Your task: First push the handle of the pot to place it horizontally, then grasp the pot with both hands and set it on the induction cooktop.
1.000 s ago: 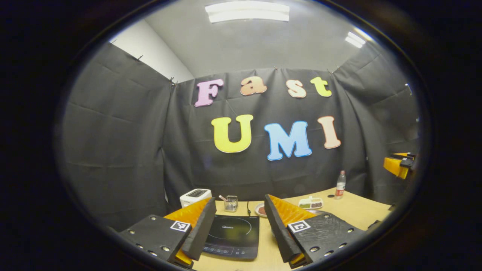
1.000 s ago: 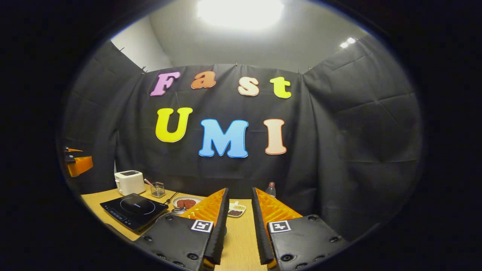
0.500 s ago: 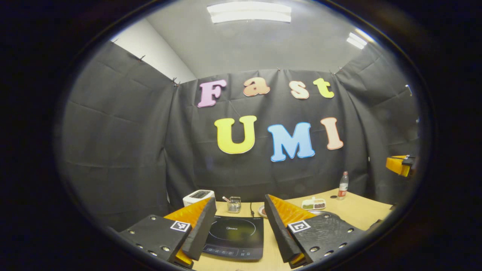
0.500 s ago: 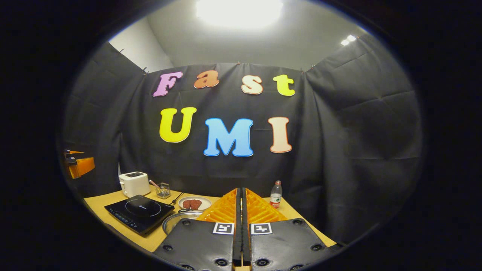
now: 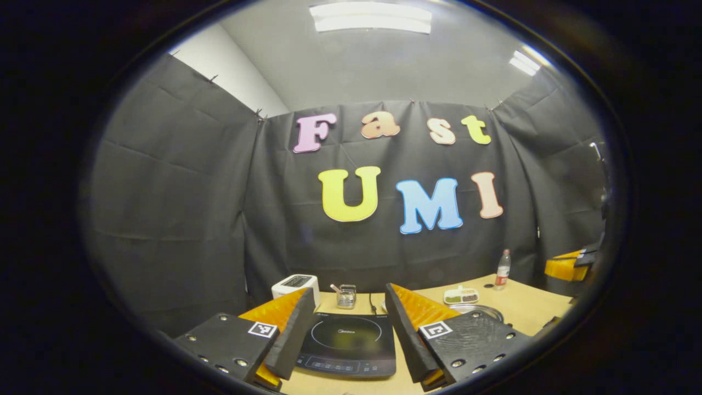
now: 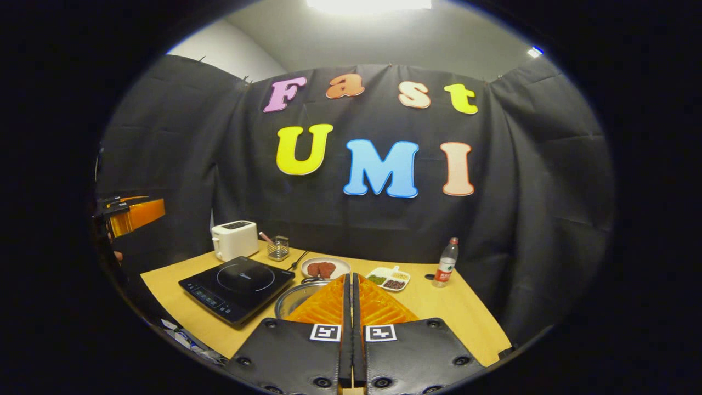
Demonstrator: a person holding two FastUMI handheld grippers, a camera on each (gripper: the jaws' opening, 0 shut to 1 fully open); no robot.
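Pot [image 6: 293, 296] just behind right claw [image 6: 351, 280]

The table [image 6: 444, 312] has a matt, wood-look top. The induction cooktop [image 6: 237, 281], near its left edge, has a glossy, smooth glass-like face. The pot [image 6: 293, 299] beside it is bare metal with a dull sheen. The toaster [image 6: 235, 240], at the far left corner, is smooth plastic. The bottle [image 6: 445, 263] is clear plastic. The booth wall [image 6: 526, 181] is matt, creased cloth.

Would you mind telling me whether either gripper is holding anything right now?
Nothing is held: the left gripper has its jaws open, the right gripper has them shut on nothing.
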